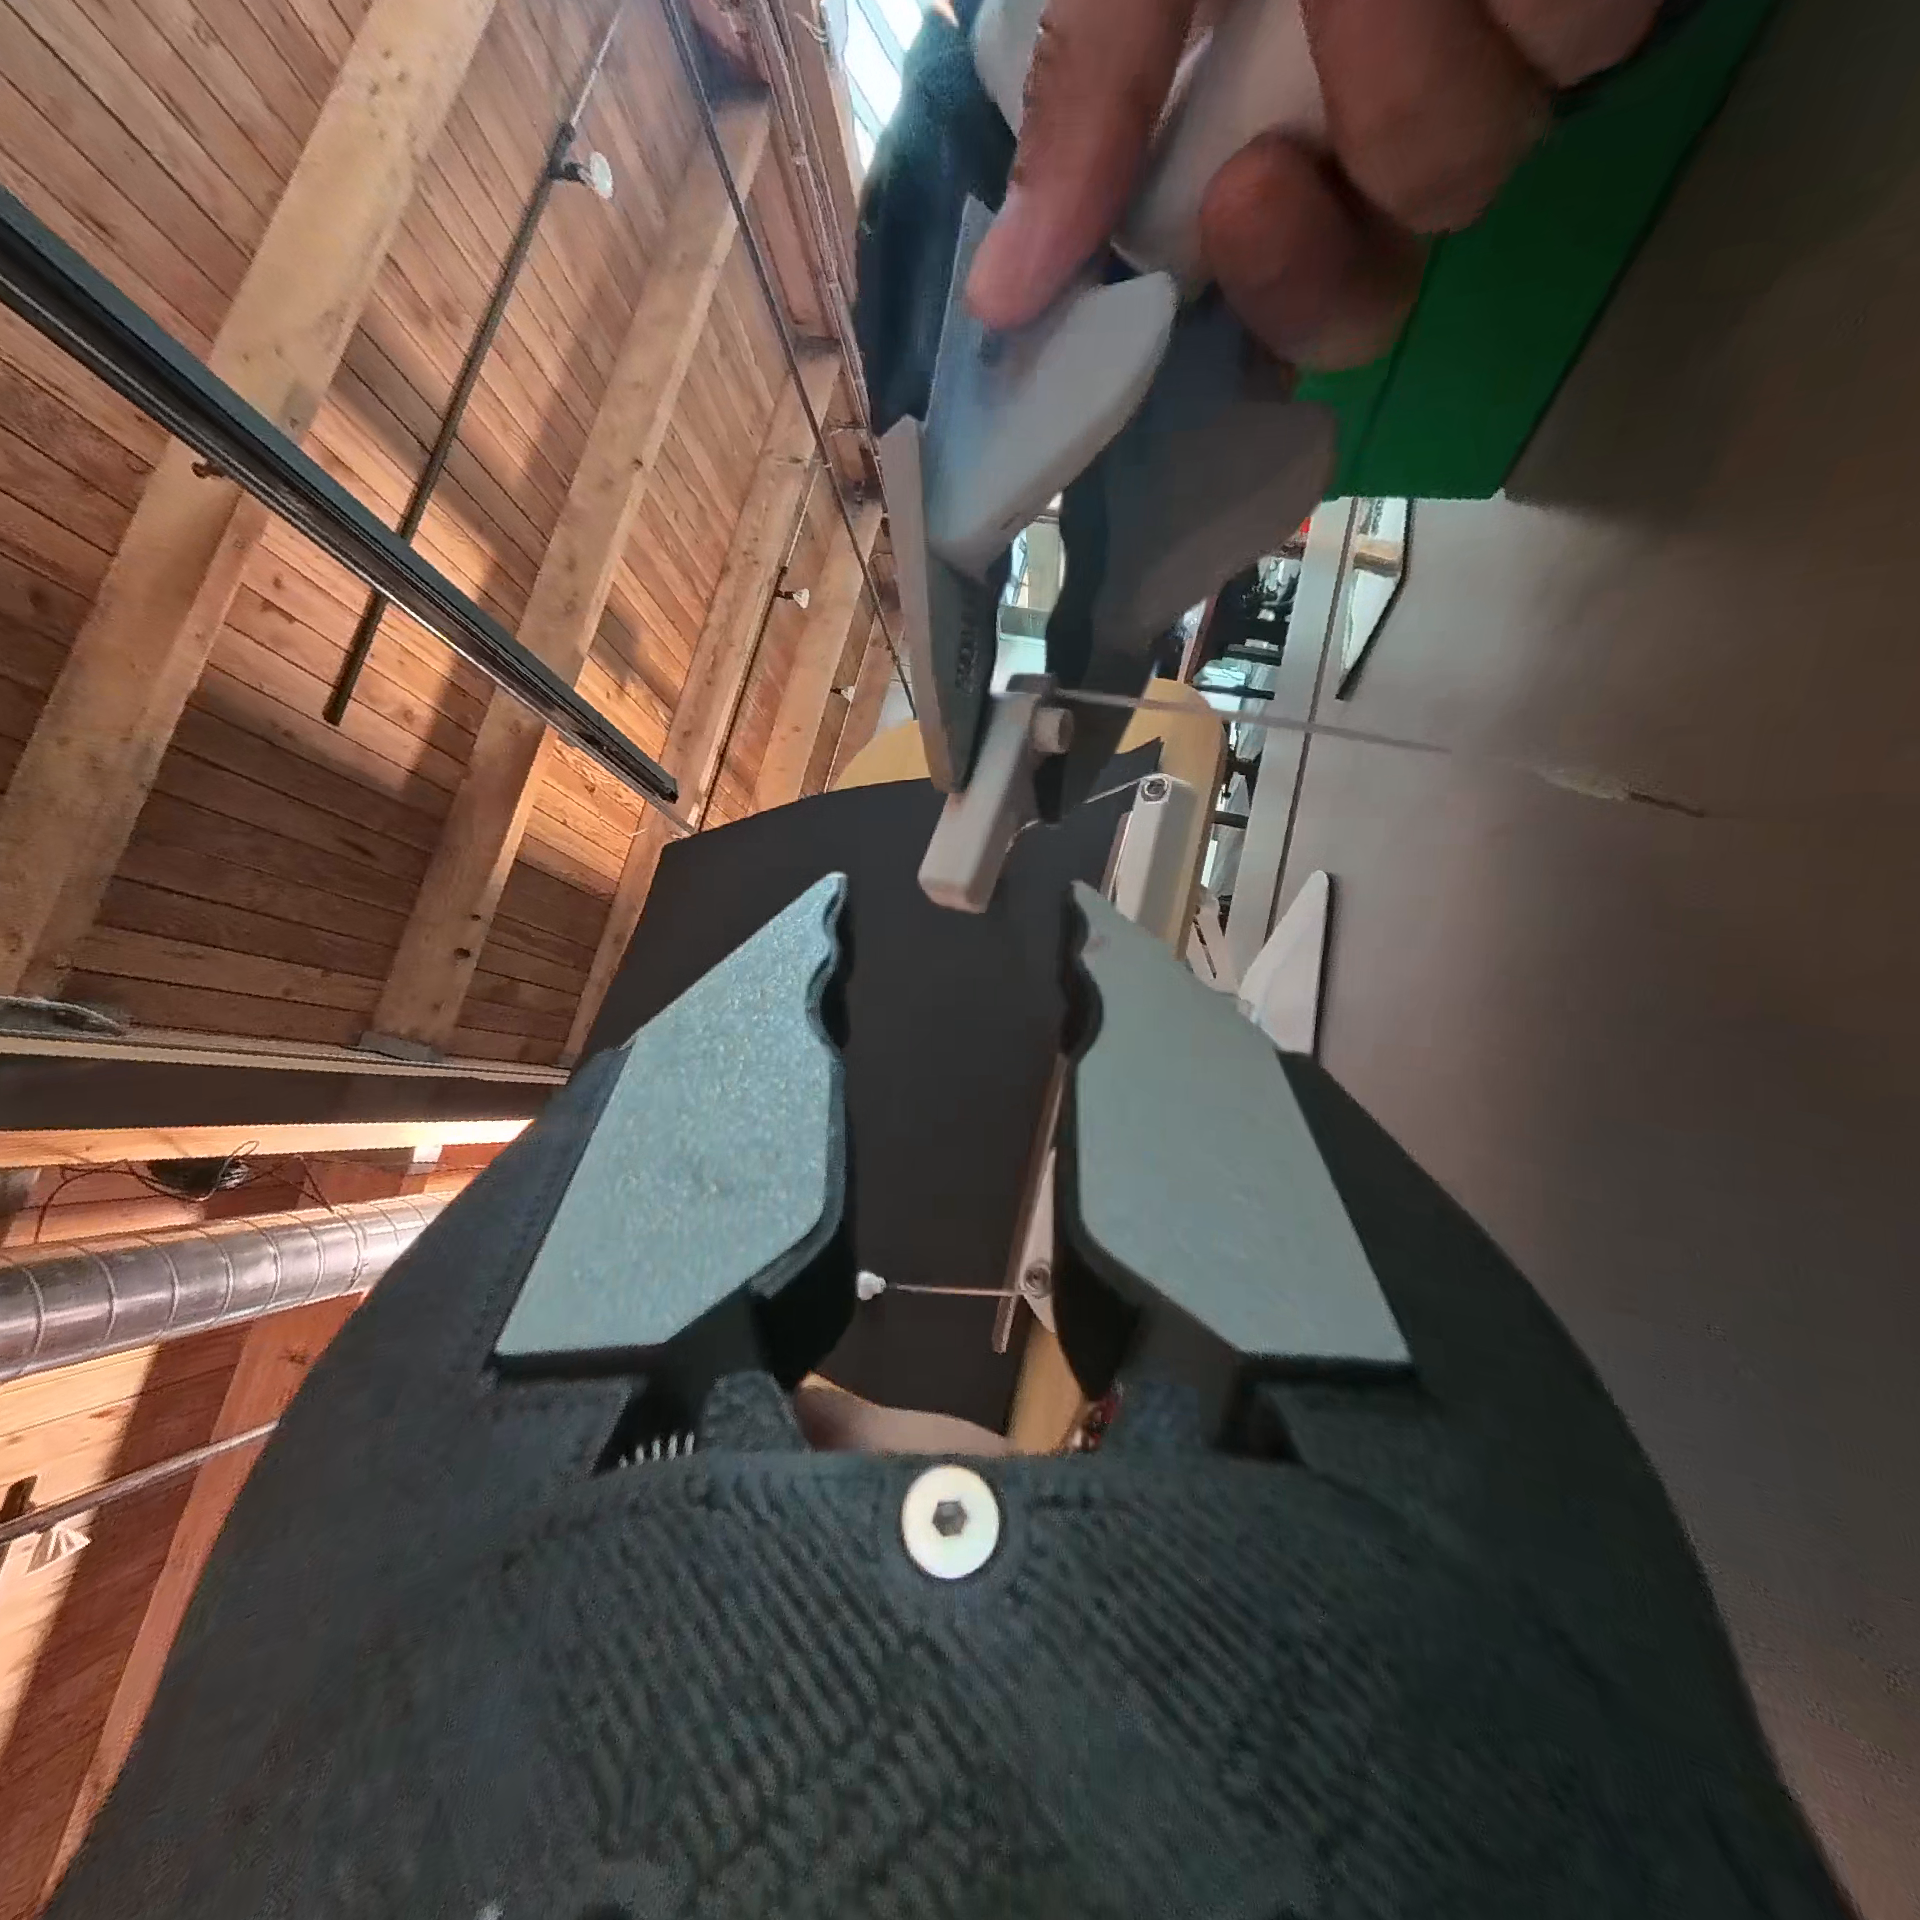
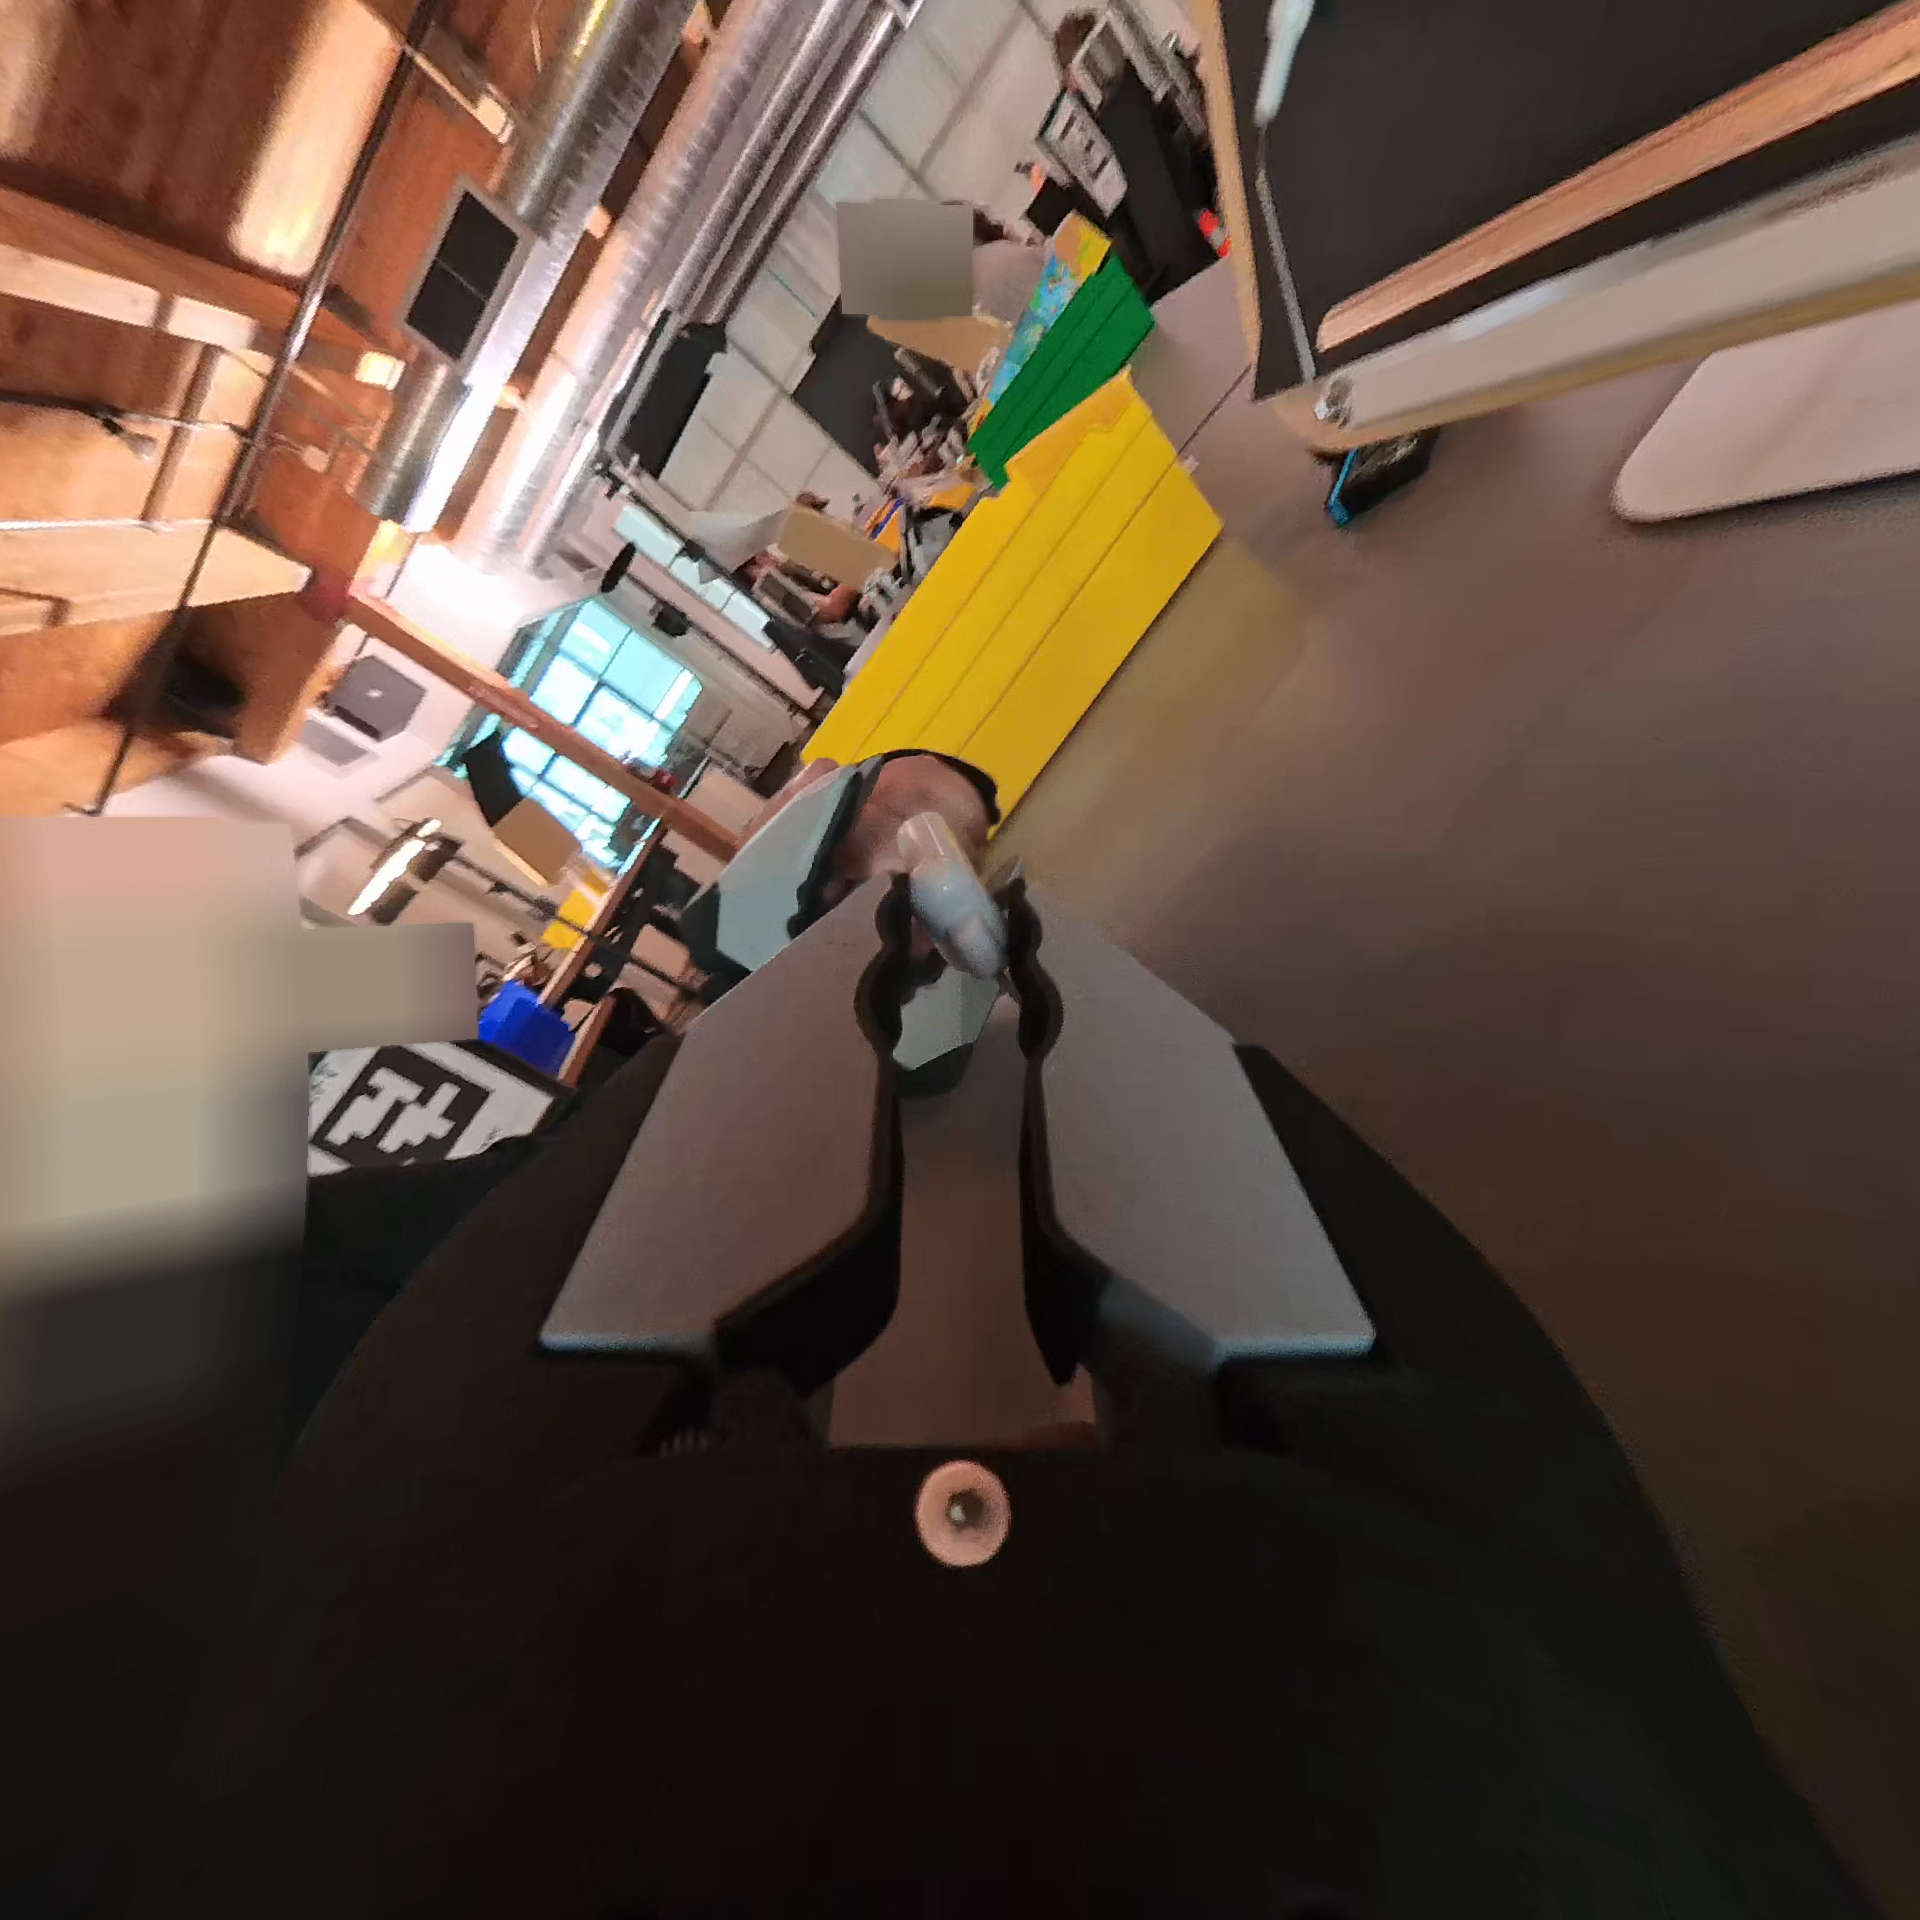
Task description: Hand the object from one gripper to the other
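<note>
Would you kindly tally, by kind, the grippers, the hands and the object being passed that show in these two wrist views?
Grippers: 2 (left gripper, right gripper)
Hands: 2 (right hand, left hand)
Grey object: 1, held in the right gripper
Total: 5

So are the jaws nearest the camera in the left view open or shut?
Open. The left gripper shows a clear gap between its fingers, with nothing in it. The grey object sits beyond them, held by the right gripper.

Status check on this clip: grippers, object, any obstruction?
Left gripper open, empty. Right gripper shut on small pale grey plastic block, presented just ahead of left jaws. Nothing between them.
</note>
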Available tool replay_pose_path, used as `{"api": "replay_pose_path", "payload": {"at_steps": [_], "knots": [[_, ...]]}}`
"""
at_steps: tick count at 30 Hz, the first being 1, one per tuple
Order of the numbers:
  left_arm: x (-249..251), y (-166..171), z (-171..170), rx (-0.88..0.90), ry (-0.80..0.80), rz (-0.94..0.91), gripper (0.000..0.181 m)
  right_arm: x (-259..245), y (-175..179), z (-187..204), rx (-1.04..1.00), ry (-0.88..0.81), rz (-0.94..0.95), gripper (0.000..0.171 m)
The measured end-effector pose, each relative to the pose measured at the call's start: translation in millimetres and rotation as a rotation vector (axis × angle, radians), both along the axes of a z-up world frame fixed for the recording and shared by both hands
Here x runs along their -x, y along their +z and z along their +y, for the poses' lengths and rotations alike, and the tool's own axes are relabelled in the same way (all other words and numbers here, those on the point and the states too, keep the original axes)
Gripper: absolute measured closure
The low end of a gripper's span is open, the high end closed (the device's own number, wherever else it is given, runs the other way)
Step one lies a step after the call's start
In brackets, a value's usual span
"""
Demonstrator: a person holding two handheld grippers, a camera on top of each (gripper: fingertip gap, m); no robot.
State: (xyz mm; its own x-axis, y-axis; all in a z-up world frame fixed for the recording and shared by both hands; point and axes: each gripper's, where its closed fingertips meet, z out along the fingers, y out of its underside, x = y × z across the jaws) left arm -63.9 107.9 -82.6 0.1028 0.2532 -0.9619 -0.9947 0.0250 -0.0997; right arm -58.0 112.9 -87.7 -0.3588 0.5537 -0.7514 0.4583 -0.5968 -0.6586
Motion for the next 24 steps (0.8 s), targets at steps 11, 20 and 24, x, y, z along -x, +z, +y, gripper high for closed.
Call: {"api": "replay_pose_path", "payload": {"at_steps": [11, 20, 24], "knots": [[4, -16, 2, 0.205, -0.040, -0.244, 0.170, 2, -13, -18, -0.224, 0.054, 0.005, 0.153], [3, 7, -10, 0.388, -0.447, -1.096, 0.170, -13, 33, 25, -0.287, -0.103, 0.260, 0.148], [-6, 11, -13, 0.451, -0.563, -1.244, 0.170, -9, 16, 2, -0.460, -0.019, 0.254, 0.139]]}}
